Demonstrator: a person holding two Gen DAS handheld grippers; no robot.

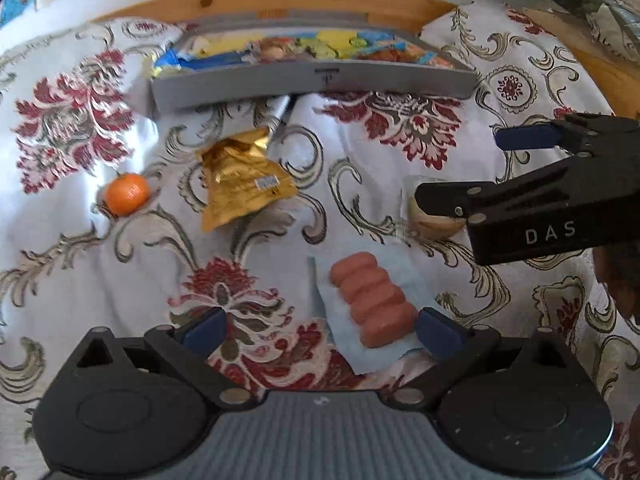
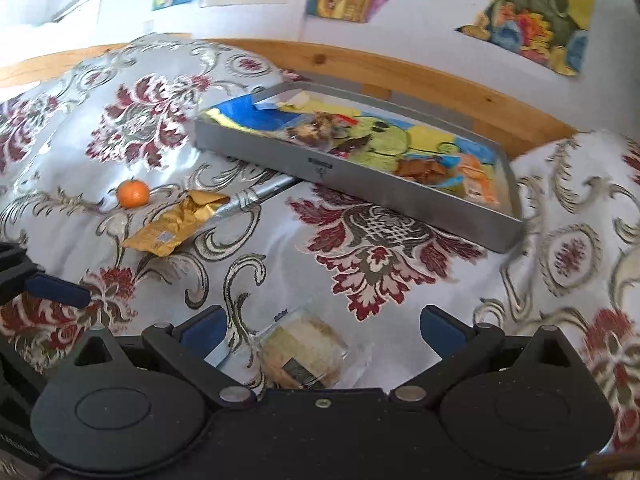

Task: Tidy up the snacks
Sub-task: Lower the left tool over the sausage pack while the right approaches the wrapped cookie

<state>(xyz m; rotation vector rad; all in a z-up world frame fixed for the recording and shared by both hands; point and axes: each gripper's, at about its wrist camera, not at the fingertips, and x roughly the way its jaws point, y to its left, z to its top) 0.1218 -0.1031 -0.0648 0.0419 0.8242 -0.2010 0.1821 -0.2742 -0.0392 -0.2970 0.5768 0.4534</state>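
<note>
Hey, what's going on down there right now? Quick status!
Left gripper open, over sausage pack. Right gripper open, over wrapped sandwich. Tray already holds snacks; tangerine and gold packet loose on cloth. Nothing blocking.

both the left hand-held gripper (image 1: 320,330) and right hand-held gripper (image 2: 320,330) hover with jaws spread wide.

Both views were brightly lit by daylight; glare was seen on the glossy tablecloth (image 2: 280,264), and edges were bent and blurred.
</note>
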